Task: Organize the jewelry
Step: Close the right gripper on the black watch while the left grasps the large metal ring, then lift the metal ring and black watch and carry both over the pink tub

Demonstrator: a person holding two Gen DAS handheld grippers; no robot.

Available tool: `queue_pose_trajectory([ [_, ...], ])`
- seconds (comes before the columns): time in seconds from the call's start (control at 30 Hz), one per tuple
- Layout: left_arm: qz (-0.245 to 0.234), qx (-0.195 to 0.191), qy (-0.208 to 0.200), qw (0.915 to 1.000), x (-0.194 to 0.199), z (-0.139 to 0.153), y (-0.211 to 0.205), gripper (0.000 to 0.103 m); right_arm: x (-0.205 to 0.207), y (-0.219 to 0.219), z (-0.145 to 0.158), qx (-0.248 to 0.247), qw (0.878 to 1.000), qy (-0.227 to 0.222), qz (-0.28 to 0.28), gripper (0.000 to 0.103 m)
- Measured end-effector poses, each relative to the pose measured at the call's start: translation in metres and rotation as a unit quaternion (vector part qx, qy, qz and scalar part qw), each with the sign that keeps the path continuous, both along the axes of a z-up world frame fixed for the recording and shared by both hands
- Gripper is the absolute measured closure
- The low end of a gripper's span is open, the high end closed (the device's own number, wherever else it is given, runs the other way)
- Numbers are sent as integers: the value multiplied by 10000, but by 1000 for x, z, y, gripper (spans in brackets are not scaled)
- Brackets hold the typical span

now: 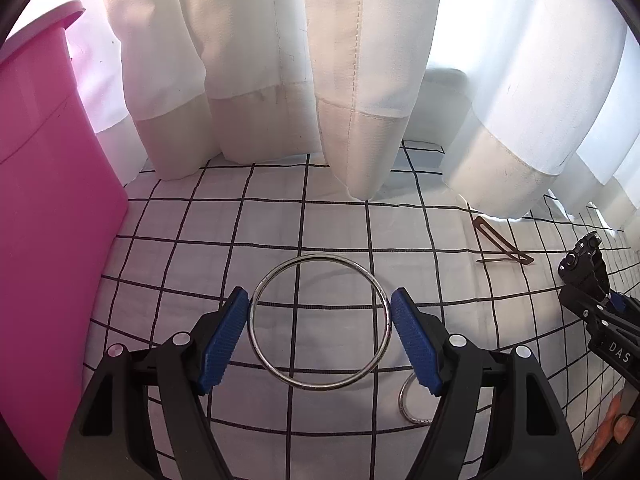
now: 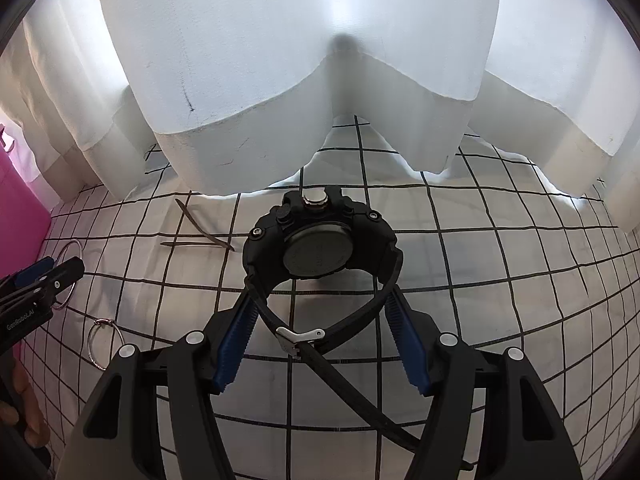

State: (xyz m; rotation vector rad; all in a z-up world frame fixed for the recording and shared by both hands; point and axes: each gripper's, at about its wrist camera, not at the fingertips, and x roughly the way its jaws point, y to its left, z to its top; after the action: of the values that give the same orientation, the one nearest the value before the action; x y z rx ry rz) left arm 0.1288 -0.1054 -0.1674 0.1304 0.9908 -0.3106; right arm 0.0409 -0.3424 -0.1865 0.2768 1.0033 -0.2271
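A large silver bangle (image 1: 318, 322) lies flat on the white black-grid cloth (image 1: 340, 232). My left gripper (image 1: 320, 308) is open, its blue pads on either side of the bangle, close to its rim. A smaller silver ring (image 1: 410, 402) lies by the right finger. A black watch (image 2: 322, 242) stands on its side between the blue pads of my right gripper (image 2: 322, 308); the jaws are wide apart with the pads touching the buckled strap (image 2: 300, 336). The bangle (image 2: 68, 272) and small ring (image 2: 98, 344) also show in the right wrist view.
A pink bin (image 1: 48, 208) stands at the left. White curtains (image 1: 300, 80) hang over the cloth's far edge. A brown triangular hair clip (image 1: 500, 246) lies between the two grippers, also in the right wrist view (image 2: 200, 232). The right gripper with the watch shows at the left view's edge (image 1: 592, 280).
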Motion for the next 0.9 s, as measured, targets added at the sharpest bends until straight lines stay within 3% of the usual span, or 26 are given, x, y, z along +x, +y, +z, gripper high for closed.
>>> queue_pose_trajectory([
  [0.33,4,-142,-194,9997,-30,26,20,32,-29,7,27,-17,9996,-254,97,40],
  [0.57,-36,-190,-394,9990,-21,55,22,32,-45,19,62,-54,9985,-495,244,40],
  [0.67,-31,-236,-506,9984,-17,63,6,32,-48,30,80,-73,9973,-631,358,40],
  [0.9,173,-354,-797,9960,-23,105,27,32,-27,64,115,-137,9923,-1010,700,40],
])
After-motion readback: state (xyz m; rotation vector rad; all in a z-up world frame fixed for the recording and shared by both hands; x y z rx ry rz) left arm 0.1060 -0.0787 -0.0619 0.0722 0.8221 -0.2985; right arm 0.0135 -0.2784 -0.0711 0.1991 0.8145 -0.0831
